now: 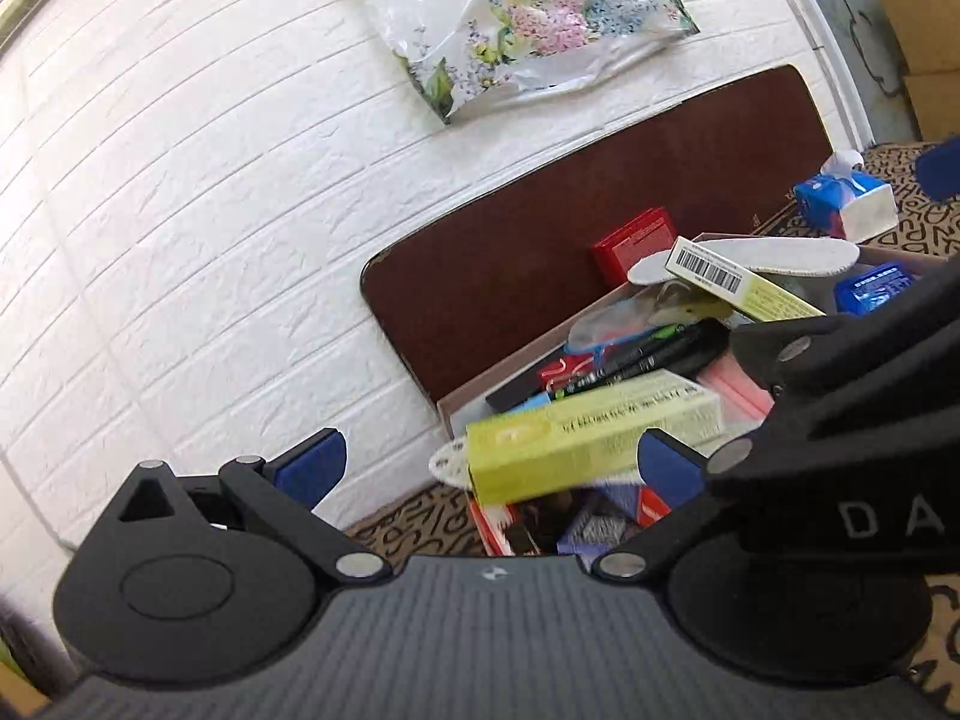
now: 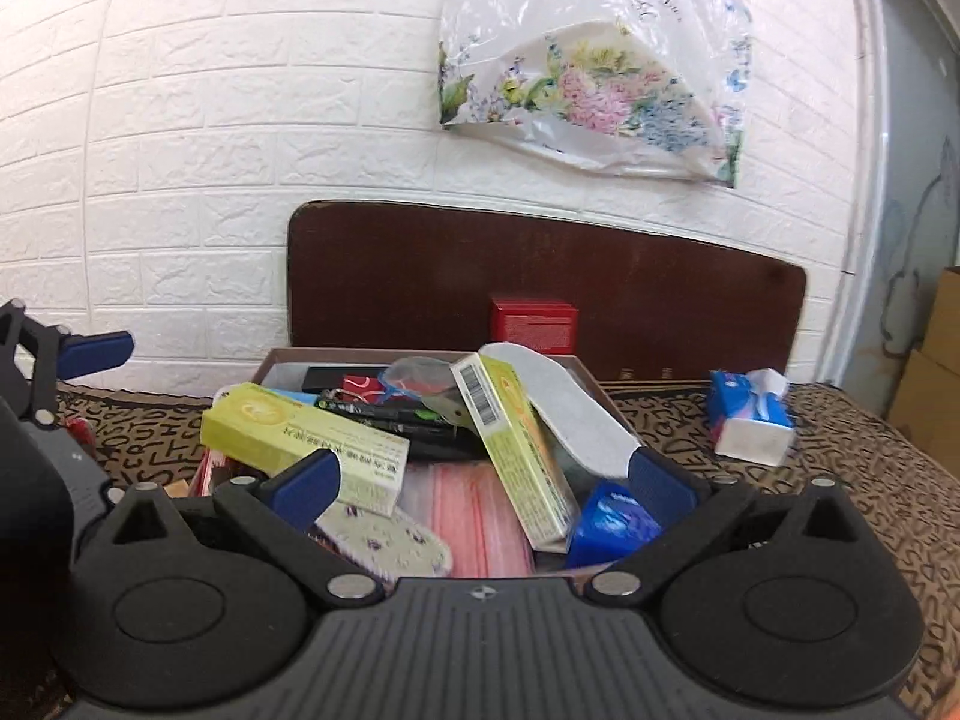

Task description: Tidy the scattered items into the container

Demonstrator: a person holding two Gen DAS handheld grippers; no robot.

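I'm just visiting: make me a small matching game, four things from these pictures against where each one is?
Things:
1. red square box
2. blue-and-white tissue pack
3. flowered plastic bag
4. white shoe insole

Places:
a. hanging on the brick wall
b. inside the cardboard container
c. on the patterned cloth, right of the container
d. behind the container, against the brown board

Pairs: 1-d, 2-c, 3-a, 4-b

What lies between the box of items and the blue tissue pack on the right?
Only bare patterned tablecloth separates the box from the tissue pack, shown in the right wrist view.
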